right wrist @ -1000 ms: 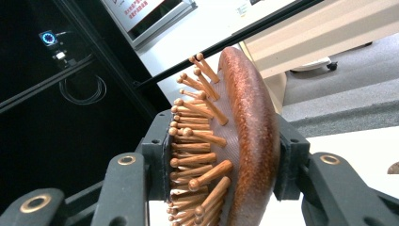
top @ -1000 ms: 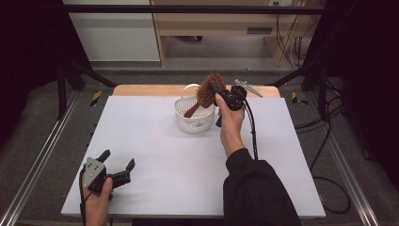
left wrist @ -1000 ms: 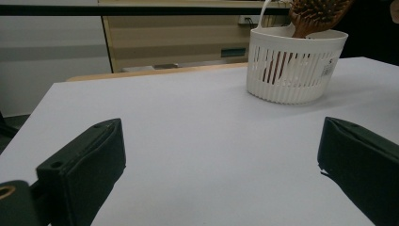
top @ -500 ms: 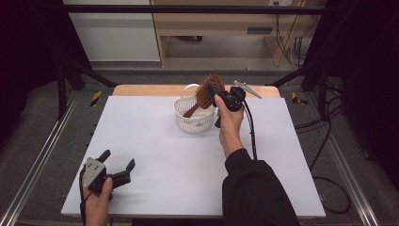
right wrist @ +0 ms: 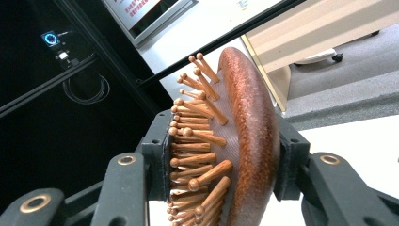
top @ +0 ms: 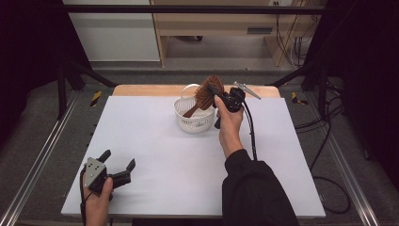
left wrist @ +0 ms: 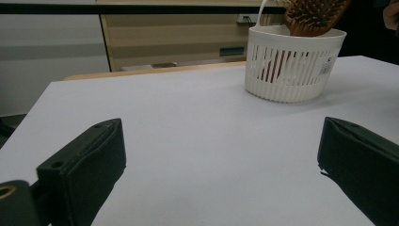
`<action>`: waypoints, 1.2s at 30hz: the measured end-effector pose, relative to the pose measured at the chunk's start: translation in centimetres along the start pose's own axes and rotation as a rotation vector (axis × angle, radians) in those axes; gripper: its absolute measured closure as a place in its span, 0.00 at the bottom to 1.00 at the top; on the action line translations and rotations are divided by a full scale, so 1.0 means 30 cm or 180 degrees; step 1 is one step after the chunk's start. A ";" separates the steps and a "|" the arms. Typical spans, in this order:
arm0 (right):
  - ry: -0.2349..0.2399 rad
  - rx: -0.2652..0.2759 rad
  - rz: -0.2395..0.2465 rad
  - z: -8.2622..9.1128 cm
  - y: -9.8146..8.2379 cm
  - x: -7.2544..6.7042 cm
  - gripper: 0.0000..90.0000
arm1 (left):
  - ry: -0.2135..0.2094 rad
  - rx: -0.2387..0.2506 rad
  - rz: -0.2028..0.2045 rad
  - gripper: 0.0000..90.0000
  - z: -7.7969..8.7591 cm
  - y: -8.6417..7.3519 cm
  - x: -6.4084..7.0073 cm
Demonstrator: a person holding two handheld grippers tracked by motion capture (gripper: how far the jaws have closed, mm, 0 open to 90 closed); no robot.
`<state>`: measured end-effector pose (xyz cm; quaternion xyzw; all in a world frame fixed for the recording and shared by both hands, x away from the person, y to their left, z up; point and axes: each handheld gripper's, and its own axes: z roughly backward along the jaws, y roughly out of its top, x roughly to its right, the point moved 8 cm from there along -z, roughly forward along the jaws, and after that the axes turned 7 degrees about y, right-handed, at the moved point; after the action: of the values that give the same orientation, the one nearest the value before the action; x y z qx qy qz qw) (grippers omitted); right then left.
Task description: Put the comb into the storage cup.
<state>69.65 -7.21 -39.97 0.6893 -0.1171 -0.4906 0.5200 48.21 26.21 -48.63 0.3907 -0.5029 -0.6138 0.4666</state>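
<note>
The right gripper (top: 217,92) clamps the wooden hairbrush (top: 207,90) by its head over the white basket (top: 193,117) at the desk's (top: 155,141) far edge; the basket wall partly hides the handle. The left gripper (top: 117,162) rests released, near the front corner.

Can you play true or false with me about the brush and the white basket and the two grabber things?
1. The right gripper squeezes the wooden hairbrush by its head. True.
2. The brush's handle points down into the white basket. True.
3. The left gripper holds the basket. False: it is open, holds nothing, and sits near the table's front left corner.
4. The basket lies tipped on its side. False: it stands upright.
5. The brush has plastic bristles. False: its pins look wooden.
</note>
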 end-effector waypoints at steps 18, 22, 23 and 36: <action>0.0045 -0.0024 -0.0069 0.001 -0.024 0.000 0.57 | -0.0003 0.0000 -0.0003 0.02 0.000 0.000 0.001; 0.0048 -0.0013 -0.0097 0.003 -0.026 0.004 0.57 | -0.0006 -0.0002 -0.0007 0.02 -0.001 0.000 0.003; 0.0052 -0.0014 -0.0095 0.003 -0.027 0.004 0.57 | -0.0006 -0.0002 -0.0007 0.02 -0.001 0.000 0.003; 0.0087 -0.0012 -0.0132 0.000 -0.037 0.000 0.57 | -0.0012 -0.0006 -0.0013 0.02 -0.001 0.000 0.004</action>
<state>69.25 -6.75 -40.88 0.6973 -0.0948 -0.4920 0.5126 48.20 26.08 -48.64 0.3901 -0.5024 -0.6159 0.4648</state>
